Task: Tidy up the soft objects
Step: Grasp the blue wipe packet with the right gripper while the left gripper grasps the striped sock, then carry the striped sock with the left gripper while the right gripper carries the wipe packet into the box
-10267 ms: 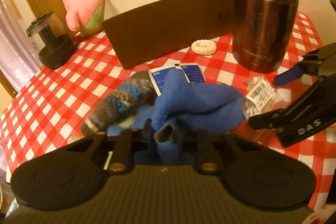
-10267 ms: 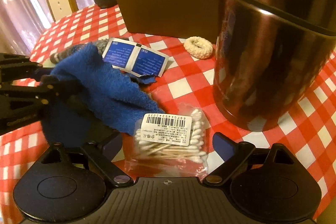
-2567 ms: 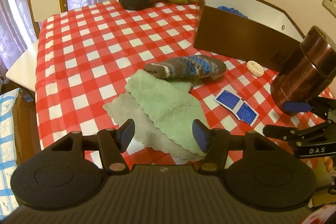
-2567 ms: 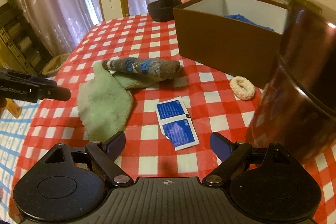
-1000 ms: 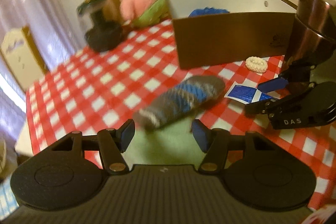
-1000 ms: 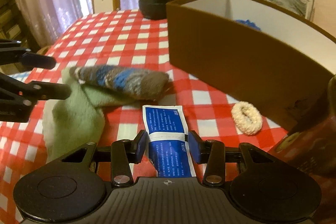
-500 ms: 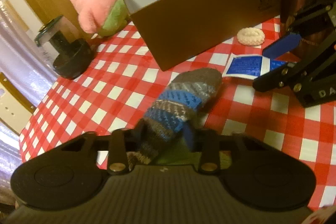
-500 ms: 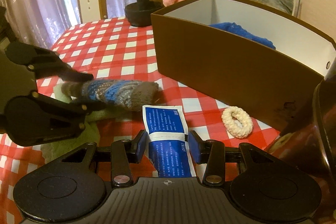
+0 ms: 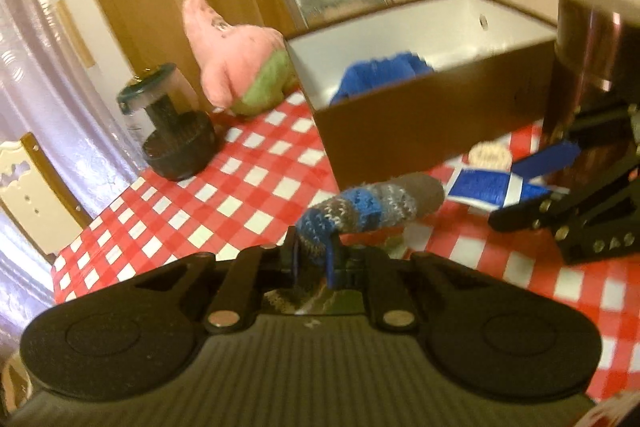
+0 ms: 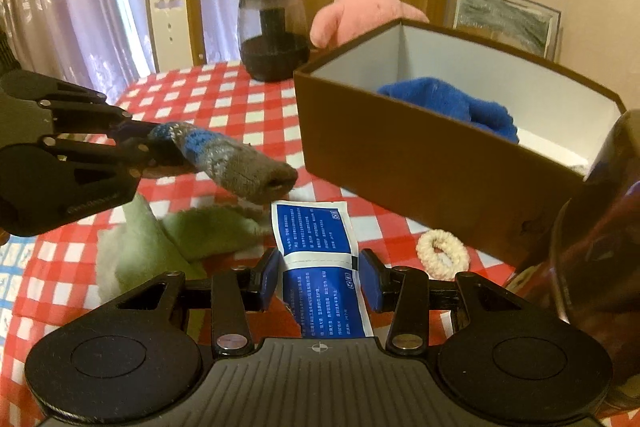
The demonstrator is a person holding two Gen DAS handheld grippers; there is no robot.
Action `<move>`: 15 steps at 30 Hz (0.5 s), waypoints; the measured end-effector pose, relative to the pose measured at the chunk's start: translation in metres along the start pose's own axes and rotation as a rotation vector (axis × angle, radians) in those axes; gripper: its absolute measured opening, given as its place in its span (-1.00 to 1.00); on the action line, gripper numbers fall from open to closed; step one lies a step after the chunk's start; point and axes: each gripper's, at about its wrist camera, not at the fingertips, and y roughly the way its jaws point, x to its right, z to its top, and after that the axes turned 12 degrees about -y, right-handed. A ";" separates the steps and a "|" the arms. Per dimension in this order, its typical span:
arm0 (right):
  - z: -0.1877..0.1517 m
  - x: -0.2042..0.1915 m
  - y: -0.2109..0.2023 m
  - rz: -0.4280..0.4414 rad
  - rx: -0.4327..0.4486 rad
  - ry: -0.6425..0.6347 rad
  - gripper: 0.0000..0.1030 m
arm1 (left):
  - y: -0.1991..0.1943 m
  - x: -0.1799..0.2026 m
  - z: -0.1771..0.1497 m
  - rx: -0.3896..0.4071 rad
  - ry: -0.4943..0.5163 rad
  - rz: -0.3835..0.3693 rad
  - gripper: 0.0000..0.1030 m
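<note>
Blue towel (image 10: 452, 103) inside brown box (image 10: 420, 155). Knitted sock (image 10: 224, 155) now lifted off green cloth (image 10: 168, 235), clamped in left hand-held gripper (image 9: 314, 259) (right hand-held gripper (image 10: 320, 279) pinching blue wipe packets (image 10: 320, 255)).

Right gripper (image 10: 320, 277) pinches a blue packet (image 10: 320, 267) at bottom centre; at left, the left gripper (image 10: 140, 147) holds a sock (image 10: 236, 163) up beside the brown box (image 10: 432, 163).

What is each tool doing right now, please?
Left tool: closed on the striped knit sock, lifted above the table.
Right tool: fingers on both sides of the blue sachet strip; firm grip cannot be told.
</note>
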 end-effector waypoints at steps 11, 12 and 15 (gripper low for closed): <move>0.039 0.011 -0.050 -0.048 0.088 0.021 -0.16 | -0.040 -0.009 0.049 0.085 -0.137 -0.027 -0.75; 0.045 0.015 -0.054 -0.055 0.095 0.027 -0.16 | -0.041 -0.009 0.056 0.095 -0.142 -0.028 -0.75; 0.063 0.027 -0.062 -0.087 0.117 0.049 -0.16 | -0.041 -0.009 0.077 0.117 -0.163 -0.035 -0.75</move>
